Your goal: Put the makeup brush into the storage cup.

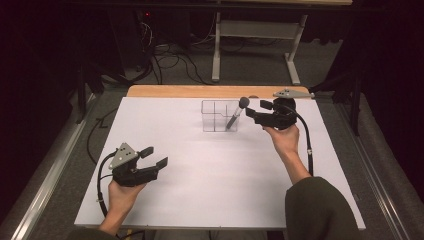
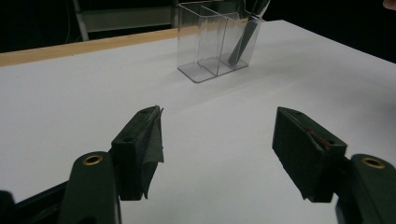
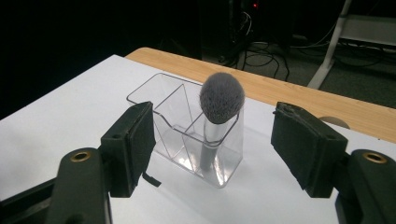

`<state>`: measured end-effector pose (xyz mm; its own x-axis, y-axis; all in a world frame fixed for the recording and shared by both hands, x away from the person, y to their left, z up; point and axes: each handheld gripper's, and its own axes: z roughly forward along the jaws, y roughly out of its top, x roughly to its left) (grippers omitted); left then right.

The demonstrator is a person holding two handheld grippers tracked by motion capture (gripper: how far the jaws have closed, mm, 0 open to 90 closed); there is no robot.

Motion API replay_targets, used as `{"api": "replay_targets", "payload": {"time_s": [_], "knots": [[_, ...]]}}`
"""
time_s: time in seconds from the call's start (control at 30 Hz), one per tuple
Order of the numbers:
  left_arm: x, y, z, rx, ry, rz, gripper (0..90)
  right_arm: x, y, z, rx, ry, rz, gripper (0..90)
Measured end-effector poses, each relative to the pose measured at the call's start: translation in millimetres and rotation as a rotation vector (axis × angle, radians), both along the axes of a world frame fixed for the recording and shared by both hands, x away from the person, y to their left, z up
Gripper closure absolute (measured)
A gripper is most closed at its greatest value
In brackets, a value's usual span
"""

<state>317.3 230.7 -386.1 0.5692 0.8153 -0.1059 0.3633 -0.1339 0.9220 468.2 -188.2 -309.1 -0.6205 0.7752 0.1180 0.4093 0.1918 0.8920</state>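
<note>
Standing brush [image 3: 221, 100] in organizer [image 3: 184, 135]; right gripper [image 1: 257, 111] jaws wide, empty, beside it. Left gripper [image 1: 154, 157] open, empty. Next: withdraw clear.

A white rectangular sheet [image 1: 210, 170] covers most of the light wooden tabletop [image 1: 200, 91], whose bare far edge shows as a strip. Beyond it, on the grey carpeted floor [image 1: 250, 67], stands a light grey metal table frame [image 1: 257, 30], with tangled black cables [image 1: 170, 57] lying to its left.
</note>
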Motion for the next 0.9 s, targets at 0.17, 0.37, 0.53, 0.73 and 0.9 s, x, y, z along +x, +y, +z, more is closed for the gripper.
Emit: {"api": "replay_targets", "payload": {"time_s": [0.17, 0.37, 0.53, 0.73, 0.9], "knots": [[-0.6, -0.1, 0.2, 0.001, -0.001, -0.001, 33.3, -4.7, -2.6, 0.5, 0.003, 0.003, 0.004, 32.3], [-0.3, 0.5, 0.2, -0.006, 0.001, 0.0, 33.4, -9.2, -4.1, 4.0, 0.002, -0.01, 0.014, 32.5], [-0.3, 0.6, 0.3, -0.008, 0.001, 0.001, 33.4, -14.8, -5.7, 3.8, 0.008, -0.013, 0.018, 32.8], [-0.3, 0.4, 0.2, -0.008, 0.0, 0.001, 33.3, -19.8, -11.2, 4.0, 0.009, -0.017, 0.017, 33.0], [-0.2, 1.0, 0.2, -0.009, 0.001, 0.003, 33.3, -25.1, -15.7, 3.9, 0.011, -0.013, 0.018, 33.1]]}}
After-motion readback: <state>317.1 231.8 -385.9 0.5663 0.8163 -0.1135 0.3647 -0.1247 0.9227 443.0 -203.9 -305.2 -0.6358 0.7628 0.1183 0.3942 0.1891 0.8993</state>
